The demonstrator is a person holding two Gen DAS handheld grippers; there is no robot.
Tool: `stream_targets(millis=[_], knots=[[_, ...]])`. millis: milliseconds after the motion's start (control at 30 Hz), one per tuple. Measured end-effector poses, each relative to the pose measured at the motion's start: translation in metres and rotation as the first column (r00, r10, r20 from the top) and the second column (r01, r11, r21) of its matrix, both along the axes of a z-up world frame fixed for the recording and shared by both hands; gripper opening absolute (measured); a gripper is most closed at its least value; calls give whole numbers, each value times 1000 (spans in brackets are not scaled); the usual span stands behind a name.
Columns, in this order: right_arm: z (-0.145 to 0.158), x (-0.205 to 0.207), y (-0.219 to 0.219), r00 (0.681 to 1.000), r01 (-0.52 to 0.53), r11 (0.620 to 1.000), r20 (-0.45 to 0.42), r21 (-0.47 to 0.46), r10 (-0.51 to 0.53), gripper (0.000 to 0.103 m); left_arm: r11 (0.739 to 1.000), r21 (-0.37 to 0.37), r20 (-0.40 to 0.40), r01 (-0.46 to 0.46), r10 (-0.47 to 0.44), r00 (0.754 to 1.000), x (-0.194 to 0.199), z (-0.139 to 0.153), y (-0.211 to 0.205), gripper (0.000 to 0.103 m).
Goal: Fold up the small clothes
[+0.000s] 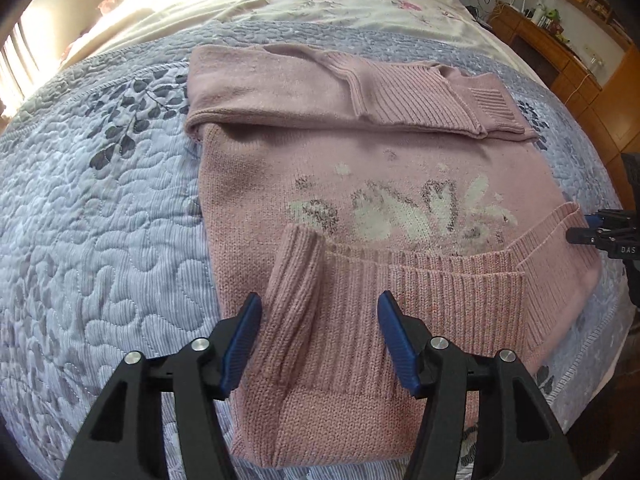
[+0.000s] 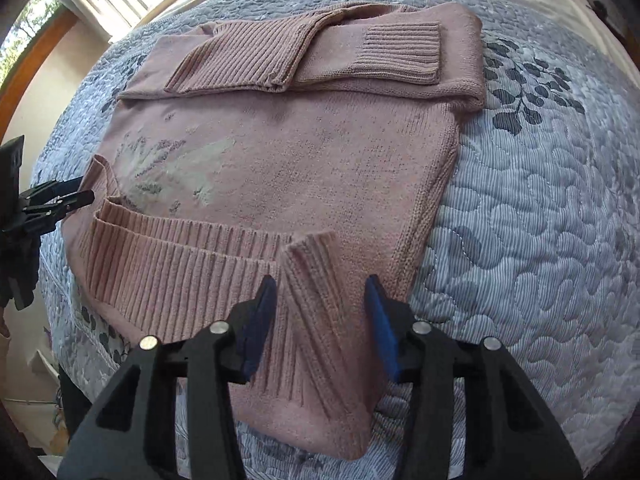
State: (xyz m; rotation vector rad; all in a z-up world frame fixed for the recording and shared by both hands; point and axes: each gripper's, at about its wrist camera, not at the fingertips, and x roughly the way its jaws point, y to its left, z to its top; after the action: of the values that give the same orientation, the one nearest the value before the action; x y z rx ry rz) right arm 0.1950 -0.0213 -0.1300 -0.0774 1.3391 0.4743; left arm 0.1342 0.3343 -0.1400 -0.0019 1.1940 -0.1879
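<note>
Your left hand-held gripper [image 1: 320, 334] and right hand-held gripper [image 2: 320, 322] hover low at opposite ends of the pink sweater [image 1: 360, 184], jaws spread wide, gripping nothing. The sweater lies part-folded on the bed's blue quilt [image 1: 112, 208].

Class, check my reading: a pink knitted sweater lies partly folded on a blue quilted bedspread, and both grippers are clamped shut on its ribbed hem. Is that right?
Not quite. The sweater does lie partly folded on the blue quilted bedspread, but both wrist views show the left gripper and right gripper open, fingers either side of the ribbed hem.
</note>
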Motion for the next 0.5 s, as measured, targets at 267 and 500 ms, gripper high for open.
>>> stream_targets(millis=[267,500], knots=[[22,-19,-19,999,16,994,30,109,-19,9,1000,-20,61,3,-1,998,-15,11,4,12],[47,-45,-39,998,40,977,47,210,-51,9,992,-117,143,-43,59,988,-44,39,18,11]])
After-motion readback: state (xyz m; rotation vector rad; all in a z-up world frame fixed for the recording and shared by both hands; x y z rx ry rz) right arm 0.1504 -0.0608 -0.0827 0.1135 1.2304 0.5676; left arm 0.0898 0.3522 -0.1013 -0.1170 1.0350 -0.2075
